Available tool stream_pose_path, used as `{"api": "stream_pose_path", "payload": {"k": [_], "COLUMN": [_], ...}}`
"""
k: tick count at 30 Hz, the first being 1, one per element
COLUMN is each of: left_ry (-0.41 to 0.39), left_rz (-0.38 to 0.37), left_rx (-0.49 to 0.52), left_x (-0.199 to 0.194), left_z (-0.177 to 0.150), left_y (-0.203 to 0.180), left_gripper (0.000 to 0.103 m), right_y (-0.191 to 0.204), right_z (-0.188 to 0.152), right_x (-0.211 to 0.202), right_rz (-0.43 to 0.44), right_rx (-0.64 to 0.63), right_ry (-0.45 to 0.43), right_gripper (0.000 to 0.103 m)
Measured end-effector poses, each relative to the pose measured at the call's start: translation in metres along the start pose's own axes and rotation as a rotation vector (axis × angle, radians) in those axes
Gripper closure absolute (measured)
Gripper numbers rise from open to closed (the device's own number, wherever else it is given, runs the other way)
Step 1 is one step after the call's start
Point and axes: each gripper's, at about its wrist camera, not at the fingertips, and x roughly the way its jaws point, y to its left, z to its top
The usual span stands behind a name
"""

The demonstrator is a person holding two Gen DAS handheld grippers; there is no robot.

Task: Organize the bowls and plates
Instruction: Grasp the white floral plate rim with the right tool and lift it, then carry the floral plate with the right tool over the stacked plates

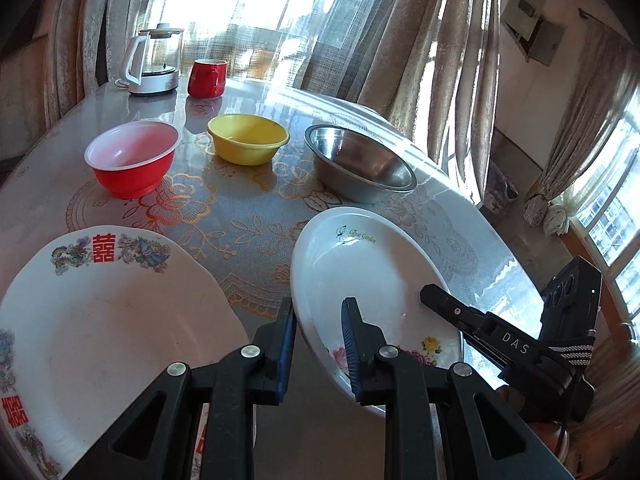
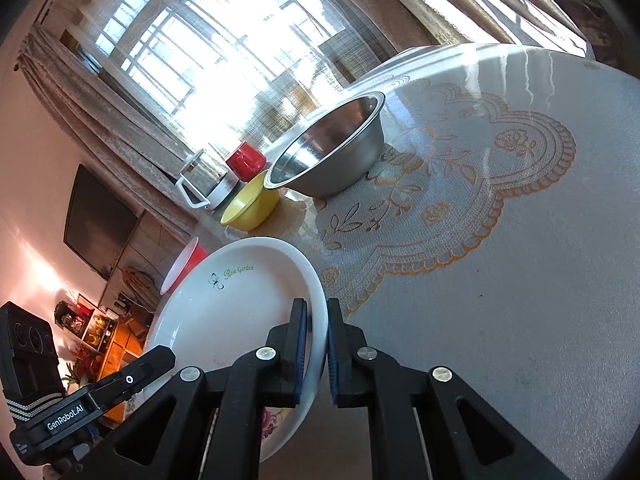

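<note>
2 grippers: right gripper [image 2: 317, 346] fingers clamp the Rose Garden plate [image 2: 224, 312] rim; left gripper [image 1: 319, 346] fingers straddle it narrowly.

Right tool [image 2: 317, 350] clamped on plate [image 2: 224, 304] rim, one finger inside, one outside. Left tool [image 1: 319, 346] parted, straddling same plate's near rim, fingers [image 1: 354, 344] not touching it.
</note>
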Motion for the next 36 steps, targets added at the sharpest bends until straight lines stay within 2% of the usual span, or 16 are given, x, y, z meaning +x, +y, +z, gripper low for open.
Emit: {"api": "stream_pose_path", "payload": {"k": [8,17,28,36], "left_ry": [-0.040,-0.109,-0.127,-0.105], "left_rz": [-0.019,0.003,0.056,0.091], "left_rx": [-0.014,-0.034,-0.123,-0.187], "left_x": [-0.024,-0.052,-0.070,-0.076], "left_z": [-0.005,-0.011,-0.031,-0.046], "left_y": [0.011,0.035,0.082,0.115], "left_gripper": [0.080,0.080,0.080,0.080], "right_y": [0.030,0.066,0.104,0.126], "right_z": [0.002,-0.005,-0.027,-0.045], "right_x": [-0.020,-0.019,0.010,0.038], "right_rz": [0.015,0.039,0.062,0.072], "right_rx": [-0.051,-0.090,-0.131,-0.162], "right_ry": [-0.031,-0.021,0.066,0.146], "right_gripper": [0.094,0.093,0.091,0.091]}}
